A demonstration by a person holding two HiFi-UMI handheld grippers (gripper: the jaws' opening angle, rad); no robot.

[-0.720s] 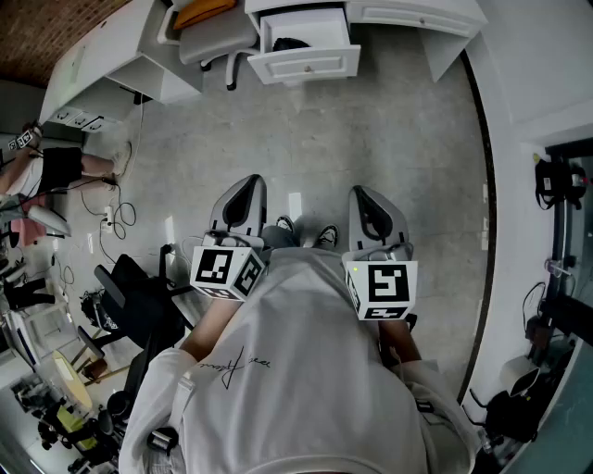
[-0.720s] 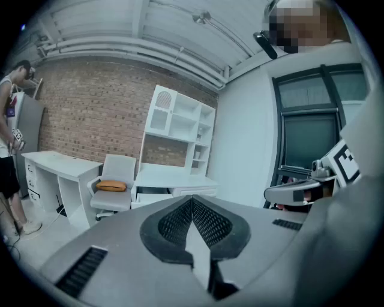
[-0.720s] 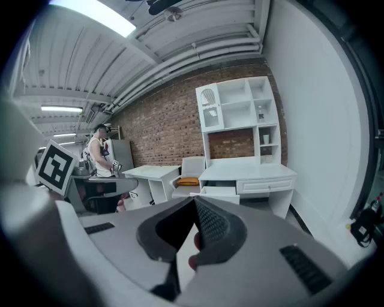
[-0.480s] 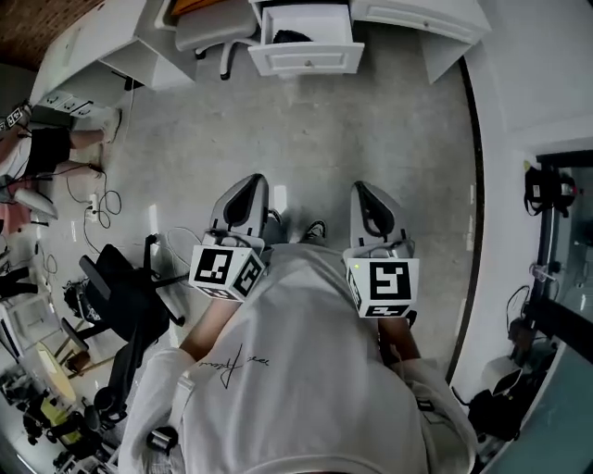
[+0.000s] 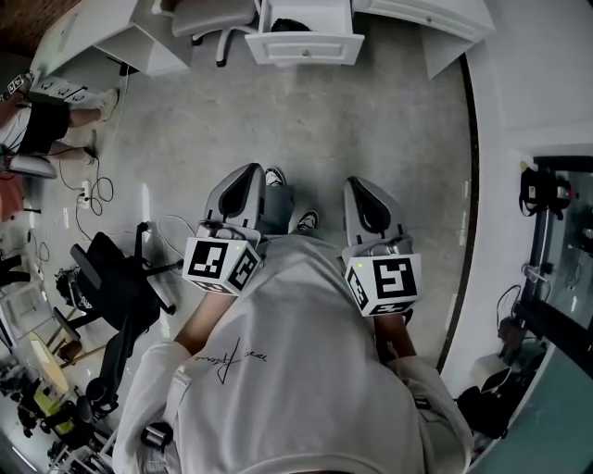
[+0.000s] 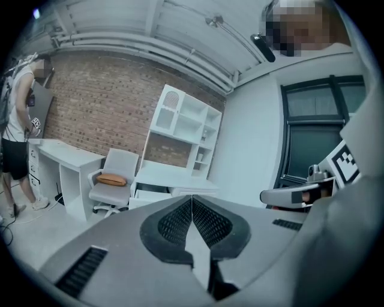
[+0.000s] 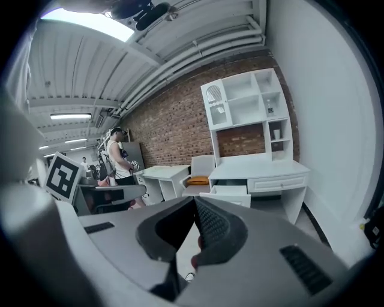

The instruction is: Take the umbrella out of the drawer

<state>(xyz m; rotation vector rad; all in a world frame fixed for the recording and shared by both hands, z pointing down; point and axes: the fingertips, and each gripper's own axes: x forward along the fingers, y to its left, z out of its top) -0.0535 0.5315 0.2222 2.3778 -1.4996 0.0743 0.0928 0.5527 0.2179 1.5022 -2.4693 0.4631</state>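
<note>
The white desk's drawer [image 5: 306, 37] stands pulled open at the top of the head view, far across the floor from me. A dark thing, the umbrella [image 5: 289, 25], lies inside it. I hold my left gripper [image 5: 246, 176] and right gripper [image 5: 359, 185] side by side in front of my chest, both pointing toward the desk. Each is shut with nothing between its jaws. The open drawer [image 7: 231, 193] also shows in the right gripper view, past the shut right gripper [image 7: 195, 202]. In the left gripper view the left gripper [image 6: 192, 201] is closed too.
A grey office chair [image 5: 208, 17] with an orange cushion [image 7: 198, 178] stands left of the drawer. A second white desk [image 5: 93, 42] and a standing person [image 7: 120, 162] are further left. A black chair [image 5: 116, 292] and cables are on my near left, and a curved white wall [image 5: 519, 83] is on the right.
The desk and open drawer have slid toward the top edge of the head view, and my feet have shifted. Both grippers stay shut and level in front of me.
</note>
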